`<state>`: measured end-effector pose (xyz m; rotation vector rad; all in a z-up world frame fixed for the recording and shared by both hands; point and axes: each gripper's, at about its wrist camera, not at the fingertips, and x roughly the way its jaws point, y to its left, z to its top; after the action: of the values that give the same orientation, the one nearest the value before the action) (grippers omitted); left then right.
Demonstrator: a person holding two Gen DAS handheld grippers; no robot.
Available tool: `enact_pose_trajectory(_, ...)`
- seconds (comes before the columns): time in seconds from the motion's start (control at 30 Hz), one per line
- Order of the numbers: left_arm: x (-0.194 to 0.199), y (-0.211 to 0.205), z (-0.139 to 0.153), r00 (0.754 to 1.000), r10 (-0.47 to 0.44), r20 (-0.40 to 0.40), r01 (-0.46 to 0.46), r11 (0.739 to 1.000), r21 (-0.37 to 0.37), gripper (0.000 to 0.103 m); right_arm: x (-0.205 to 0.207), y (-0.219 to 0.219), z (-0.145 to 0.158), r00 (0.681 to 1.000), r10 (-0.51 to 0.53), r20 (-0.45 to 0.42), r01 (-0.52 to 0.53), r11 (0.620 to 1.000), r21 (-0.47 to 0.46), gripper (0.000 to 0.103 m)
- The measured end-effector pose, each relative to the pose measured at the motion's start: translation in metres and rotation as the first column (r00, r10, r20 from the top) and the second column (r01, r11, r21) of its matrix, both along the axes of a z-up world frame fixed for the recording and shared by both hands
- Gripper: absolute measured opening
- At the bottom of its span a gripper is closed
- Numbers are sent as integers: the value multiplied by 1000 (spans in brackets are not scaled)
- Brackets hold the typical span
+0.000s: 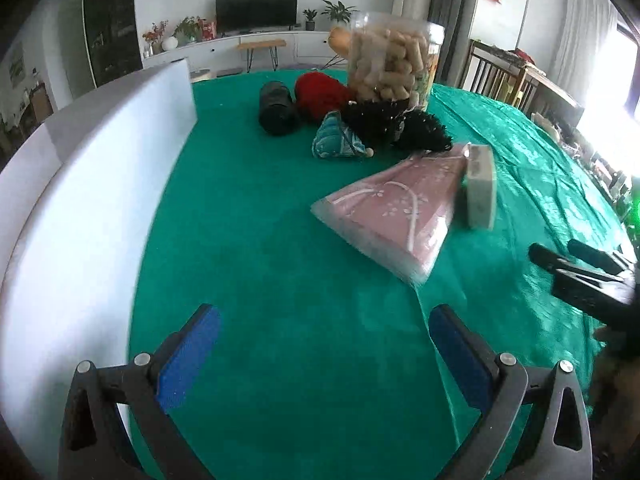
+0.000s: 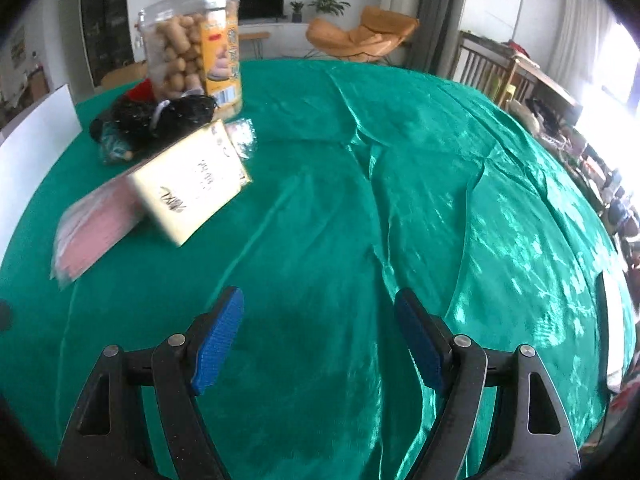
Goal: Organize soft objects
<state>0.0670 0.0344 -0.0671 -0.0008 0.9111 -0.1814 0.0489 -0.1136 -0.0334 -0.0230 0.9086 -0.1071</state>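
A clear jar (image 1: 390, 64) full of tan biscuit sticks stands on the green worktop (image 1: 280, 240) behind yarn balls (image 1: 320, 94); a bagged pink cloth (image 1: 392, 208) lies nearer. Both the left hand-held gripper (image 1: 324, 356) and right hand-held gripper (image 2: 320, 340) are spread, empty.

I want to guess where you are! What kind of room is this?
Probably a home living room: a television on a long white cabinet, potted plants, and an orange lounge chair behind the green-covered table.
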Motion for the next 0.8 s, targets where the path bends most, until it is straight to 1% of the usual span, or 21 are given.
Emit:
enact_pose_trajectory(0.1, 16, -6, -10, 1000, -16, -1, 16, 1000, 18, 103, 5, -2, -8, 1000, -3, -5, 3, 1000, -1, 80)
enact_pose_trajectory(0.23, 26, -7, -28, 999, 3, -34, -2, 999, 32, 103, 2, -2, -13, 1000, -13, -3, 13, 1000, 28, 80)
enact_pose_trajectory(0.27, 25, -7, -28, 1000, 8, -24, -7, 999, 38, 103, 1, -2, -13, 1000, -14, -5, 14, 999, 37, 80)
enact_pose_trajectory(0.37, 25, -10, -30, 1000, 7, -26, -5, 998, 66, 103, 0, -4, -13, 1000, -18, -8, 19, 998, 63, 81)
enact_pose_trajectory(0.8, 26, -8, -32, 1000, 4, -25, -2, 998, 67, 103, -1, -1, -13, 1000, -19, -7, 19, 998, 59, 81)
